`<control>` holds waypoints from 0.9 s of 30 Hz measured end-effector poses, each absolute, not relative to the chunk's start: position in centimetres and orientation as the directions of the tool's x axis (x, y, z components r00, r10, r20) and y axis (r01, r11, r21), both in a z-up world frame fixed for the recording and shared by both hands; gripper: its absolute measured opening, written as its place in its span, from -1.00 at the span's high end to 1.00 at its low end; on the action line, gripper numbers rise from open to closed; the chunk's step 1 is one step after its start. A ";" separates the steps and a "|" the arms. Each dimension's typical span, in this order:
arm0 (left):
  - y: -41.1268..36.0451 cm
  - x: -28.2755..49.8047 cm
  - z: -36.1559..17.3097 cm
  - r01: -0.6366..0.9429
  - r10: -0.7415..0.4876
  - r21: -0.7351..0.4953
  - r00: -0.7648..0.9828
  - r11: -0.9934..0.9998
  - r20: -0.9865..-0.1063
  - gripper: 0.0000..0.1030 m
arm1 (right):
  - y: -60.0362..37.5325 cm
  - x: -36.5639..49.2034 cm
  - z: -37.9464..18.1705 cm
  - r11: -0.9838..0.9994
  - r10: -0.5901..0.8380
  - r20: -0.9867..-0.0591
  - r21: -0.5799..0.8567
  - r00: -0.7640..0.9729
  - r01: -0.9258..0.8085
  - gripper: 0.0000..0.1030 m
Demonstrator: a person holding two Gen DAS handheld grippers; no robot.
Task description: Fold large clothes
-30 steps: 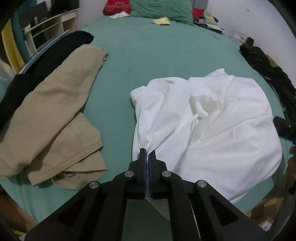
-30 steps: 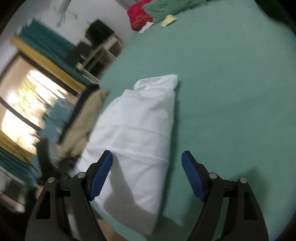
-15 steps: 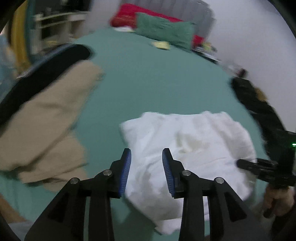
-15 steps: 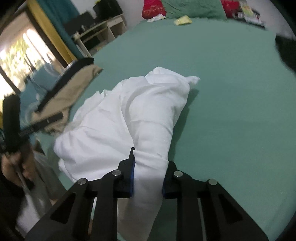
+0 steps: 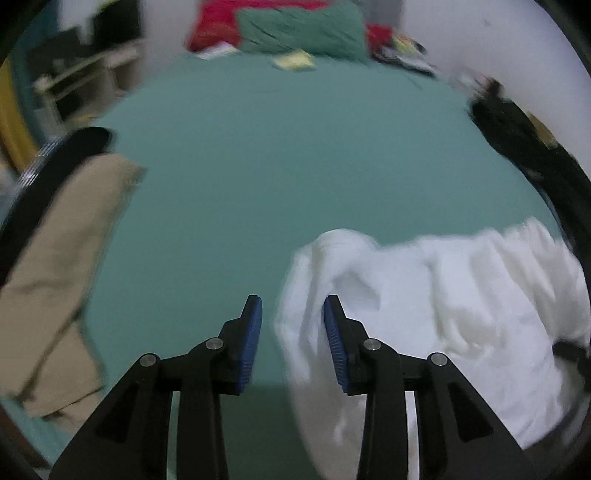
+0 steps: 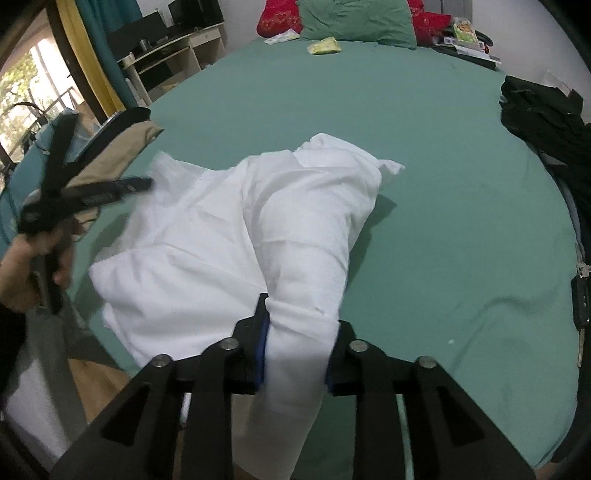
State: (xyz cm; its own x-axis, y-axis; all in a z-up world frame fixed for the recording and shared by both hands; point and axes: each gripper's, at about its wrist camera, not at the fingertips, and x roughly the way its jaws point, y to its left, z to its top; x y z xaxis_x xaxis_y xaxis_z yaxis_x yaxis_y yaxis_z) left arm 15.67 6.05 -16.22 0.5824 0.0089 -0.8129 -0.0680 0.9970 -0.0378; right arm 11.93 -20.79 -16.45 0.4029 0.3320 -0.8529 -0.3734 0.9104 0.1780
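Observation:
A crumpled white garment (image 6: 258, 229) lies on the green bed (image 6: 424, 155) near its front edge; it also shows blurred in the left wrist view (image 5: 443, 295). My right gripper (image 6: 297, 343) is shut on a bunched fold of the white garment at its near end. My left gripper (image 5: 293, 332) is open and empty, above the bed by the garment's left edge. It also shows at the left of the right wrist view (image 6: 92, 192), held in a hand.
A beige garment (image 5: 55, 266) over a black one (image 5: 55, 158) lies at the bed's left side. A dark garment (image 6: 546, 118) lies at the right edge. Green (image 6: 354, 18) and red (image 6: 280, 18) pillows, a small yellow item (image 6: 325, 46) at the head. Desk (image 6: 166, 55) at left.
My left gripper let go of the white garment, opened and moved left. My right gripper, open a second ago, closed on a fold of the garment and holds it.

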 end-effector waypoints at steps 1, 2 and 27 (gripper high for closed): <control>6.9 15.2 -15.8 -0.108 0.018 -0.058 0.598 0.992 -0.801 0.28 | -21.2 11.8 -16.8 0.913 0.324 -0.856 0.171 0.404 -0.370 0.28; 7.5 14.7 -15.4 -0.135 0.019 -0.080 0.609 0.988 -0.793 0.27 | -21.4 12.0 -17.1 0.915 0.325 -0.855 0.177 0.403 -0.362 0.21; 1.7 14.7 -22.2 0.086 -0.695 -0.709 0.314 0.700 -0.647 -0.60 | -21.7 15.4 -19.1 0.905 0.383 -0.836 0.254 0.393 -0.343 -0.12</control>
State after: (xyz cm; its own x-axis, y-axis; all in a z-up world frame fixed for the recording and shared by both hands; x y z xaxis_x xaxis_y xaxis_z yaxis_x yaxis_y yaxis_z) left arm 14.71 1.68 -22.15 0.3140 -0.6947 -0.6472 0.0861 0.6997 -0.7093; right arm 15.45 -21.71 -19.15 0.3934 0.3832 -0.8357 -0.3427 0.9046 0.2535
